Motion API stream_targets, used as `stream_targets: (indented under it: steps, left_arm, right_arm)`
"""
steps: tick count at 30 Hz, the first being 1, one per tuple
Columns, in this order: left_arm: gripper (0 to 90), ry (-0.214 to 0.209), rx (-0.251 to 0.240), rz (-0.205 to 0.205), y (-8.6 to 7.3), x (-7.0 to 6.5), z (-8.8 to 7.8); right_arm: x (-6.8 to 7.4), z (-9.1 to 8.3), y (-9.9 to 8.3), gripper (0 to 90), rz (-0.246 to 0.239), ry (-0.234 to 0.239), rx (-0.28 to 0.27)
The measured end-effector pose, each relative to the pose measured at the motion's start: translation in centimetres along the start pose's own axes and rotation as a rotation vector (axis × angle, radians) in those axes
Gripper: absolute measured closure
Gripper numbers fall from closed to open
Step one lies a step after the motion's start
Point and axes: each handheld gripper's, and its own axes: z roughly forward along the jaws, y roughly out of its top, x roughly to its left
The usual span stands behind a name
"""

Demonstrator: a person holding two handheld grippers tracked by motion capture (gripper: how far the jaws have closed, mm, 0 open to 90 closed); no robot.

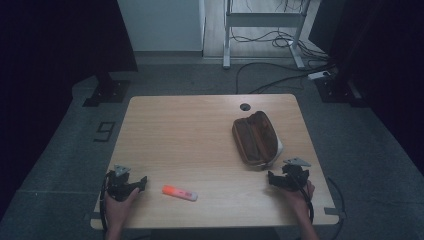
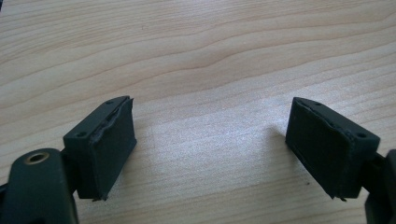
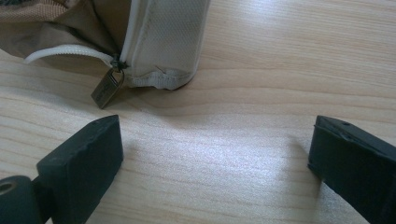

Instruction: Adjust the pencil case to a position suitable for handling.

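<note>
Bare table (image 1: pixel 200 135) between open tools

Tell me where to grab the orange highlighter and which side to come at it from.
Grip the highlighter across the middle of its orange barrel, coming down from above. It lies flat on the table, lengthwise left to right, so the jaws should close on its front and back sides. The left gripper is nearer and already open, so it is probably the better one to use.

High view looks forward and down over the whole desk (image 1: pixel 200 130); both gripper views skim close above that same wood, each facing its own patch.
</note>
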Motion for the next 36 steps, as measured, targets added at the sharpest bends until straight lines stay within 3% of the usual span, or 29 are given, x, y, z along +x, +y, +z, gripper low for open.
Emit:
stream_targets:
  steps: [10, 19, 36]
  left_arm:
    - [15.7, 0.0, 0.0, 0.0, 0.0, 0.0, 0.0]
    - [15.7, -0.001, -0.001, -0.002, 0.0, 0.0, 0.0]
    - [15.7, 0.001, -0.001, -0.001, 0.0, 0.0, 0.0]
  right_arm:
    - [0.0, 0.0, 0.0, 2.9, 0.002, 0.0, 0.0]
    - [0.0, -0.5, -0.2, 13.5, 0.029, 0.014, -0.029]
    - [-0.2, -3.5, 1.0, 16.0, 0.075, 0.082, -0.192]
